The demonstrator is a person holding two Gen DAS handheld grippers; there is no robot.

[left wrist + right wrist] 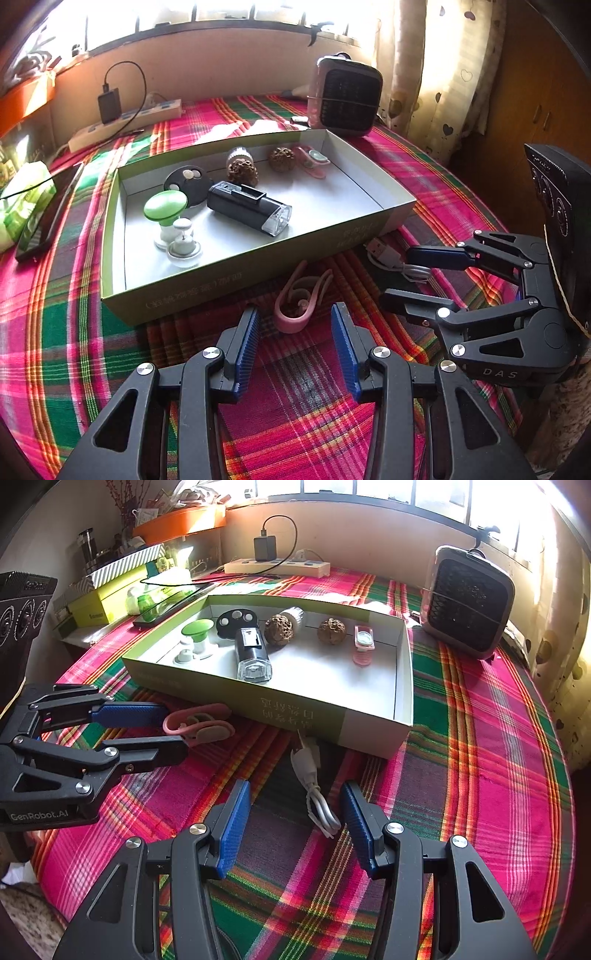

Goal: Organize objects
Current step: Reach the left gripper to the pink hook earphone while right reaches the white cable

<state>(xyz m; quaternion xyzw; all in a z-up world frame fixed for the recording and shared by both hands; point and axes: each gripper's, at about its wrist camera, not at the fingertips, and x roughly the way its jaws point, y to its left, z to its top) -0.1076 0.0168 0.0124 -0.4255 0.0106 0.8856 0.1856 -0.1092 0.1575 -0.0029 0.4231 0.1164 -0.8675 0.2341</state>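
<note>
Left hand-held gripper (295, 350): blue-padded fingers apart, nothing between the pads, tips just short of a pink strap (301, 301) lying on the tabletop (55, 332) close against the near wall of the box (229, 291); in the right wrist view the same strap lies partly between the two finger ends, and contact cannot be told. The strap is folded into a loop, its long axis running roughly from the gripper toward the box. Right hand-held gripper (295, 819): fingers likewise apart, straddling the looped end of a coiled white cable (317, 794) without pressing it; the cable's long axis runs away from the gripper, its plug end pointing at the box wall. Box: shallow, grey inside, green outside, holding from left to right a green-capped white item (166, 210), a black round disc (188, 182), a black flashlight (247, 206) with its lens toward the near wall, two brown walnuts (242, 171), and a pink strap with a clear piece (312, 160). Surface: pink, green and orange plaid cloth. Room: power strip (125, 123) with black charger, small heater (345, 98), bright window, patterned curtain (443, 66).
</note>
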